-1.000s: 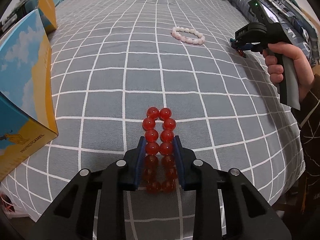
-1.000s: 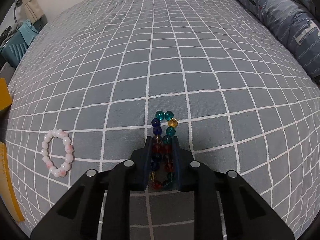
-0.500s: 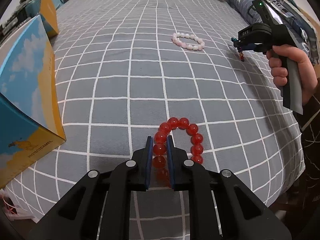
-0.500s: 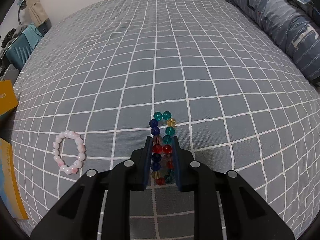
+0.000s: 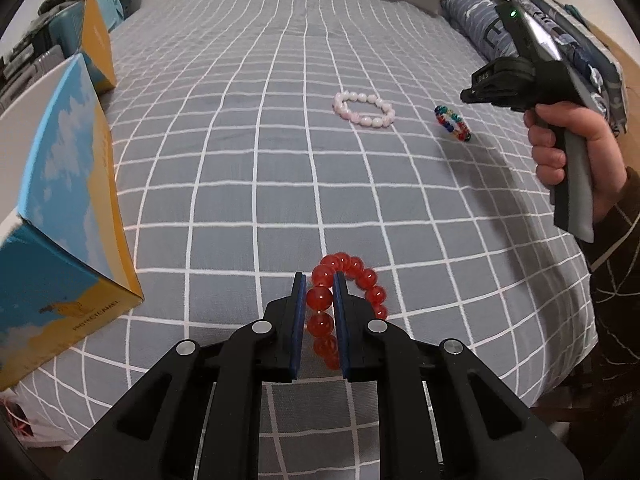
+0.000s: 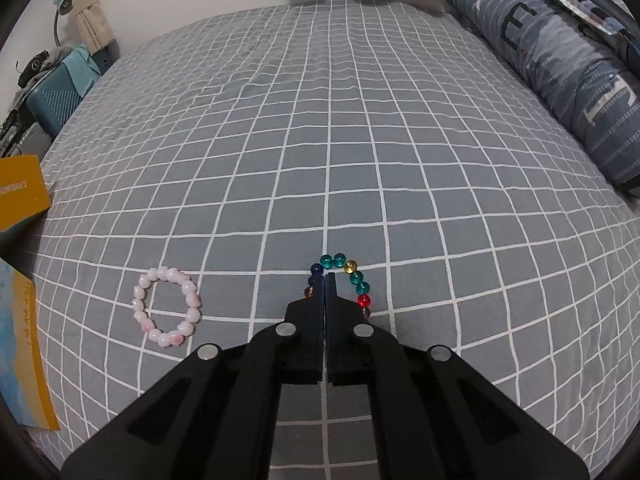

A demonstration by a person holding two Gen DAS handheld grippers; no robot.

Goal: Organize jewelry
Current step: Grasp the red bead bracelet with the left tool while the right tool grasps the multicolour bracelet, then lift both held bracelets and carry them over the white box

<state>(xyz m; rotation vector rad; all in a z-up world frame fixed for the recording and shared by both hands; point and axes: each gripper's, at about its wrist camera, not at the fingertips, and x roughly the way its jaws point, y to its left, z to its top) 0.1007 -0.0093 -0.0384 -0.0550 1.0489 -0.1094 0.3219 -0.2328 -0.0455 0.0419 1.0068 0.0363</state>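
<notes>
My left gripper point(image 5: 320, 280) is shut on a red bead bracelet point(image 5: 352, 280), one bead pinched between the pads, the loop hanging right, just above the grey checked bed. My right gripper point(image 6: 325, 278) has its jaws shut, with no beads between them; the multicoloured bead bracelet point(image 6: 354, 276) lies on the bed just beyond and right of its tips. In the left wrist view this bracelet point(image 5: 453, 123) lies free on the cover below the right gripper point(image 5: 472, 94). A pink-white bead bracelet point(image 5: 365, 109) lies flat on the bed, also in the right wrist view point(image 6: 168, 306).
A blue and yellow box point(image 5: 60, 216) stands at the bed's left edge, another yellow box point(image 5: 96, 52) behind it. Blue patterned pillows point(image 6: 560, 64) lie along the right side. A teal case point(image 6: 60, 92) and clutter stand beyond the bed's far left.
The right gripper let go of the multicoloured bracelet, which now lies on the bed, lifted, and its jaws closed. The left gripper rose with the red bracelet pinched by one bead.
</notes>
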